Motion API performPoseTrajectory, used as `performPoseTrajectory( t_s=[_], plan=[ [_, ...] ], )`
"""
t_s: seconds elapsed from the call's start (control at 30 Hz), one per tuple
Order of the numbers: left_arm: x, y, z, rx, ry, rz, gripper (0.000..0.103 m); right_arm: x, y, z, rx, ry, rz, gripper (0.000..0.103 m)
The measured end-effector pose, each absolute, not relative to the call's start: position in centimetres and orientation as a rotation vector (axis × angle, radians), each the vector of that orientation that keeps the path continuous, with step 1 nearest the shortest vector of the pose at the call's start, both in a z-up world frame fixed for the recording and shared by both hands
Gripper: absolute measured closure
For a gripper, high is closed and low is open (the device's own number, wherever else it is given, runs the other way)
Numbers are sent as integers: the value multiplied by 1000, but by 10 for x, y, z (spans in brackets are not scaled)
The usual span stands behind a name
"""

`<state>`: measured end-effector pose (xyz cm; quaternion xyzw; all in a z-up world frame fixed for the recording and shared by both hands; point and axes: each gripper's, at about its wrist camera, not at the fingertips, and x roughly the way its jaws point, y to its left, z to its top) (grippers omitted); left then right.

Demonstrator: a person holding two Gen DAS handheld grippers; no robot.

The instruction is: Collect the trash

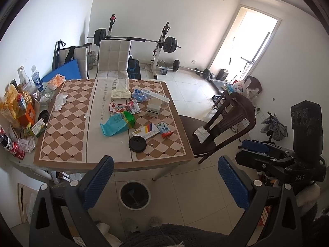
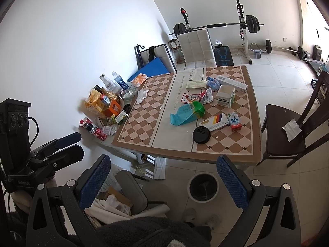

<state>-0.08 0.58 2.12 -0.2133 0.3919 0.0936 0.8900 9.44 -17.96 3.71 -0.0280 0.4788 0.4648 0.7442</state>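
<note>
Hovering claws: both hang short of the tabletop's near edge, above the tiled floor, gripping nothing.
Left claw (image 1: 165, 179): blue-padded fingers spread wide apart, empty.
Right claw (image 2: 162, 178): fingers spread wide as well, empty; in the left wrist view its fingers look nearly together, seen side-on.
Tabletop (image 2: 144, 127): checkered brown and cream cloth with a pale lettered strip down the middle.
Trash on the cloth: teal and green bag (image 2: 186, 113) near the centre; black round lid (image 2: 201, 135) just in front of it; striped flat box (image 2: 214, 122) touching the lid's far side; small milk carton (image 2: 234, 121) beside that box; open white box (image 2: 225, 96) farther back; crumpled tissue (image 2: 142, 95) toward the left.
Left edge of tabletop: crowded snack packs, bottles and a red can (image 2: 99, 133).
Bin (image 2: 203, 187): round, dark-lined, on the floor just below the tabletop's near edge.
Dark chair (image 2: 287, 127): right of the tabletop, a white paper on its seat.
</note>
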Motion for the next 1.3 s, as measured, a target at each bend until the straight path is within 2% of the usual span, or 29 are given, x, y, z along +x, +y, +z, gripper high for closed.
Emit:
performPoseTrajectory(
  t_s=[0.7,0.83,0.93,1.03,1.17,1.3],
  plan=[
    [5,5,27,-435,812,196,0,91,-179,38,-61,1044,1012,0],
    [26,11,20,-303,835,380,0,98,-172,47,-66,1035,930,0],
    [50,20,-2,-221,872,494,0,109,-169,39,-86,1011,816,0],
    [64,40,-47,-214,915,546,0,127,-163,21,-120,997,693,0],
    [99,58,-110,-247,1025,611,0,178,-165,-31,-136,1029,561,0],
    [138,67,-178,-322,1185,605,0,238,-155,-97,-149,1137,504,0]
  ],
)
